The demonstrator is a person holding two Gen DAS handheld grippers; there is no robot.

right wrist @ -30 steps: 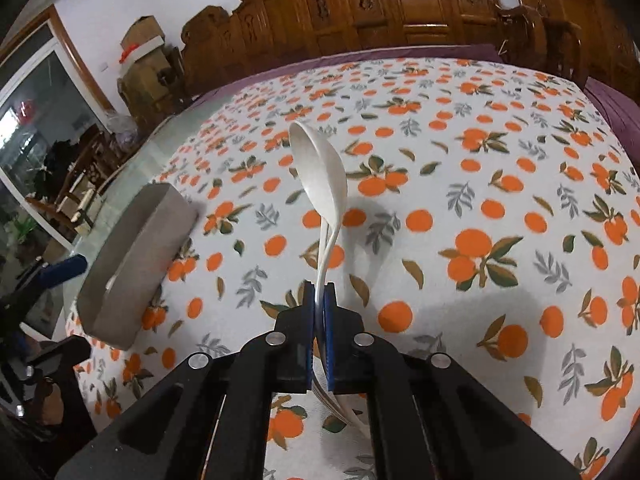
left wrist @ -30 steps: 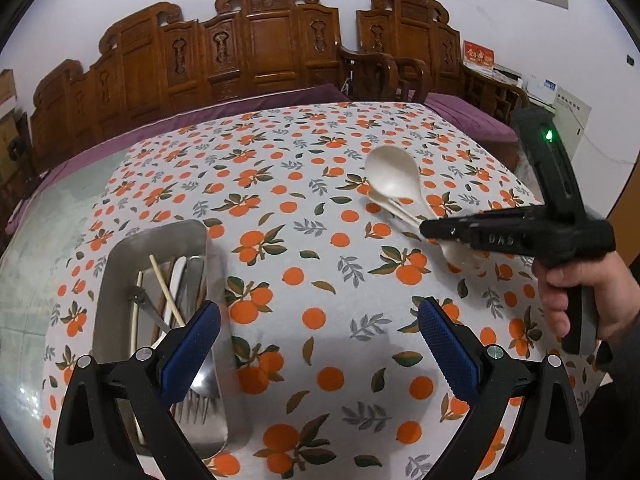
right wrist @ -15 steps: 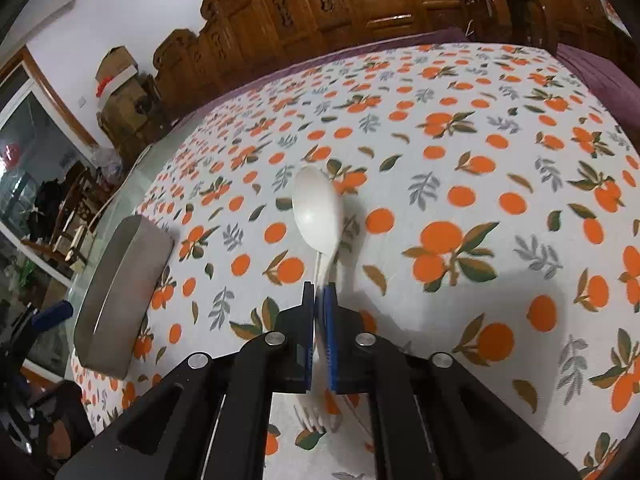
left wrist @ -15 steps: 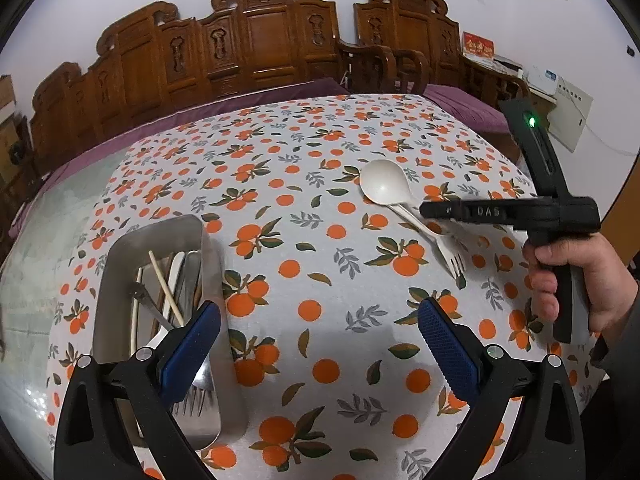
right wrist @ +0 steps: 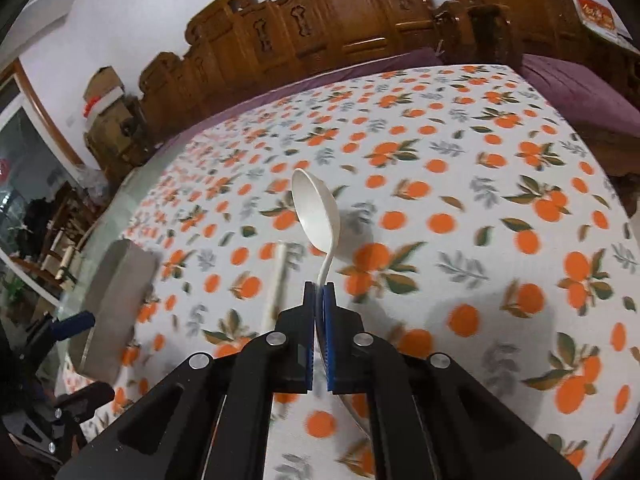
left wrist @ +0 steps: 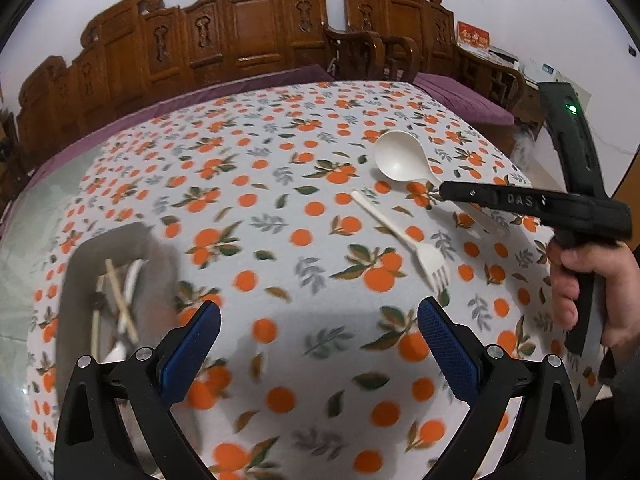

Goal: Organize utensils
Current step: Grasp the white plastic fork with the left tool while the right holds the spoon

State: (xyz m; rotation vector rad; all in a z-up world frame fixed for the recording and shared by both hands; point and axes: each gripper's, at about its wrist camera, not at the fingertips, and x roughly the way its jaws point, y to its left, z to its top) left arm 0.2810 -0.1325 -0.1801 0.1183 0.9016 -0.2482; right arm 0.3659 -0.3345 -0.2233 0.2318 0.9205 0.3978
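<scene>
Orange-printed cloth covered the worktop (left wrist: 280, 280). Nearest, the left tongs (left wrist: 320, 344) gaped wide, released, above bare cloth. Left of them a metal tray (left wrist: 76, 280) held chopsticks and cutlery. Farther right lay a cream plastic fork (left wrist: 404, 240). Beyond it, the right tongs (right wrist: 319, 292), lettered "DAS", clenched a cream spoon (right wrist: 316, 212) by its handle, off the cloth. Carved wooden chairs (left wrist: 256, 40) stood behind.

You get even, fairly bright indoor light from above in both views. A soft grey shadow lies on the tablecloth (left wrist: 280, 264) just ahead of the left gripper (left wrist: 319, 344). Motion blur smears the metal tray (left wrist: 76, 280) beside it. Fisheye bending curves the carved wooden chairs (right wrist: 360, 20), and corners go black.
</scene>
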